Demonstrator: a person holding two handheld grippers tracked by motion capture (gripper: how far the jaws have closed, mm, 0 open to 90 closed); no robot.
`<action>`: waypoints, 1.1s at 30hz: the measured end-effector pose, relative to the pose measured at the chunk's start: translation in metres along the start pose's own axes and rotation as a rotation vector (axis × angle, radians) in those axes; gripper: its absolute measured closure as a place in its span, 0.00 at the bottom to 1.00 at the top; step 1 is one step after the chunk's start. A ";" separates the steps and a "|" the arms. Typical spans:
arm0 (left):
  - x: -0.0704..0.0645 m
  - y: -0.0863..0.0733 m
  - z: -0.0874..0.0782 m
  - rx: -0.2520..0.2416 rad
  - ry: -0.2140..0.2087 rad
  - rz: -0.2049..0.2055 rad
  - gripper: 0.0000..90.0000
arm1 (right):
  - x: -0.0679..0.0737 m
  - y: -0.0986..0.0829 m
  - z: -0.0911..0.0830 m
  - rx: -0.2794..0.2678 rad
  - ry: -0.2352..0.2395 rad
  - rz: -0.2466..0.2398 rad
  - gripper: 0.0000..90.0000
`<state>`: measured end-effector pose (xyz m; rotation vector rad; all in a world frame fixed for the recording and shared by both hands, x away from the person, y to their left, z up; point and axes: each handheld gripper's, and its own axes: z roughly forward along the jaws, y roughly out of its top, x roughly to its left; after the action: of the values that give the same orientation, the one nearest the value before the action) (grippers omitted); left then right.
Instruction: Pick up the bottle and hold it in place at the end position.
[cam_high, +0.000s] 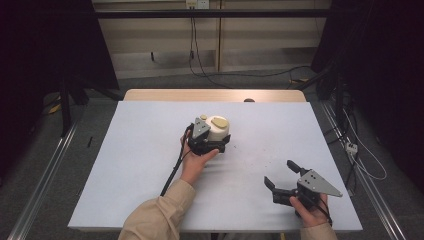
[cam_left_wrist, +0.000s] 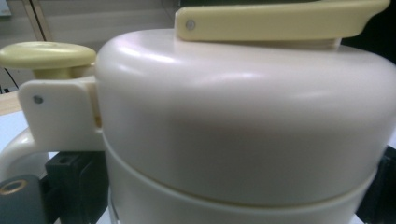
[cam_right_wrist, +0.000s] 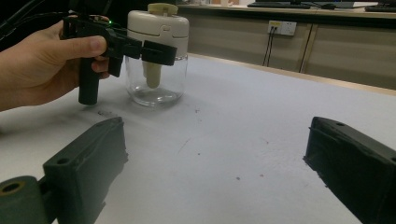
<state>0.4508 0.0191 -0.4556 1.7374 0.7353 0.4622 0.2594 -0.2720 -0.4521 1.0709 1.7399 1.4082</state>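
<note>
A jar (cam_high: 218, 131) stands upright near the middle of the bench (cam_high: 125, 165), its long axis vertical. Its lower body is clear glass, as the right gripper view shows (cam_right_wrist: 156, 79); on top sits a cream cap (cam_left_wrist: 243, 116) with a pale yellow lever (cam_left_wrist: 280, 21) lying flat across it and a round yellow button (cam_left_wrist: 46, 54) at one side. A cream tube hangs down inside the glass. No writing or label can be read on it.

The left tongs (cam_high: 212, 145) sit around the jar from the near side, one jaw on each flank just under the cap. The jaws look close against the jar, but actual contact cannot be told. The left hand (cam_high: 196, 159) grips the handle, with the cable trailing back toward the sleeve (cam_high: 160, 212).

The right tongs (cam_high: 281, 175) rest well apart from the jar, near the bench's right front corner, jaws spread wide and holding nothing, pointing toward the jar. The right hand (cam_high: 312, 210) holds them from behind.

Small dark specks are scattered on the bench between jar and right tongs. Nothing stands between them. A wall socket (cam_right_wrist: 283, 28) with cables sits on the far wall.
</note>
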 end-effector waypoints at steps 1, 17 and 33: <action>0.000 -0.001 -0.001 0.000 0.001 -0.003 0.06 | 0.000 0.000 0.000 0.001 0.001 -0.002 0.05; -0.001 -0.006 -0.007 0.006 0.004 -0.010 0.06 | 0.003 0.002 0.007 0.009 0.021 -0.016 0.05; -0.002 -0.007 -0.007 0.009 0.011 -0.005 0.06 | 0.008 0.005 0.023 0.023 0.054 -0.021 0.05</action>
<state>0.4435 0.0239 -0.4599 1.7420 0.7503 0.4666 0.2771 -0.2540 -0.4522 1.0323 1.8048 1.4189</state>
